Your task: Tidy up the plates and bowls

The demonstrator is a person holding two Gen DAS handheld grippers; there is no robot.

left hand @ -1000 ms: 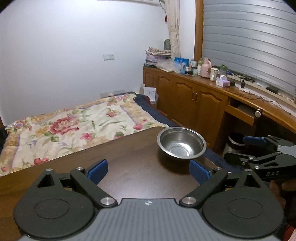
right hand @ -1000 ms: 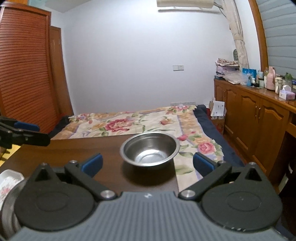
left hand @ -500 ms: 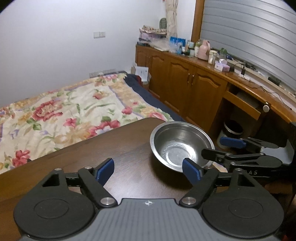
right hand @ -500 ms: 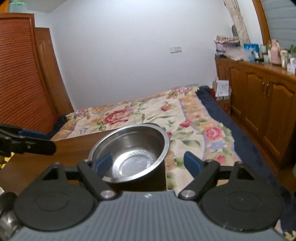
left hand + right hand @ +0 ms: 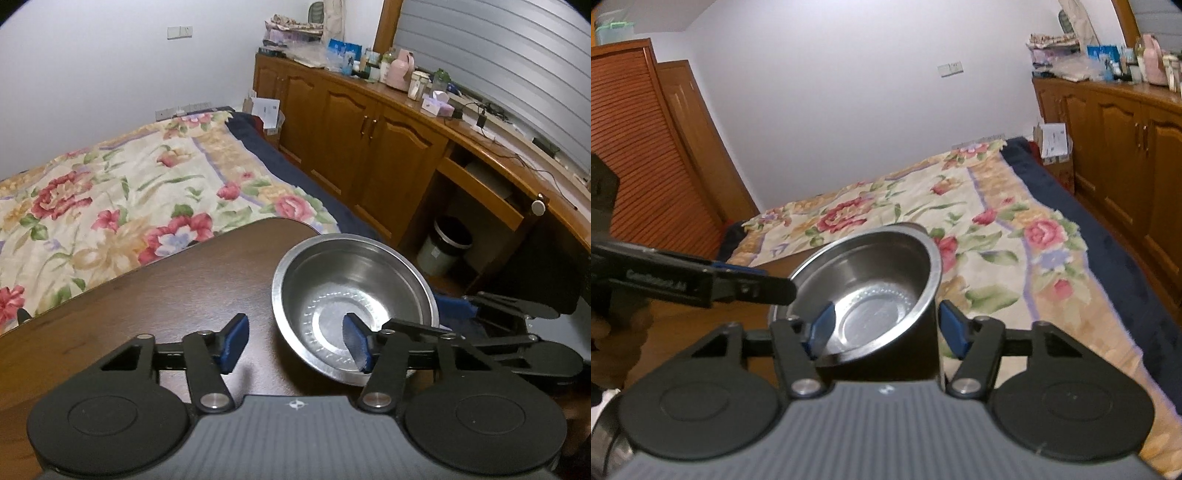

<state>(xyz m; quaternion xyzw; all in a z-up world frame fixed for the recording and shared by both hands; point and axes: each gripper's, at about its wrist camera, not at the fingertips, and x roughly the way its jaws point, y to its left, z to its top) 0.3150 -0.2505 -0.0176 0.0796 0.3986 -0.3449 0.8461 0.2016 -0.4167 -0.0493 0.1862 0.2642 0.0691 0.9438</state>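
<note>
Across the steel bowl's [image 5: 871, 291] rim, both grippers' wide-open fingers [image 5: 823, 325] have closed in, gripping nothing.

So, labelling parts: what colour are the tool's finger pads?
Blue pads on black arms, clearest in the left wrist view.

We see a silvery steel bowl [image 5: 354, 295] at lower right — its floor ringed with fine dotted circles. Our grippers carry blue pads [image 5: 233, 341] on black arms. The table [image 5: 166, 295] is dark brown. At upper left the bedspread [image 5: 122, 199] is cream with red and pink flowers and green leaves — edged navy. The cabinets [image 5: 369, 147] at upper right are honey-brown wood, the wall [image 5: 92, 74] pale white.
</note>
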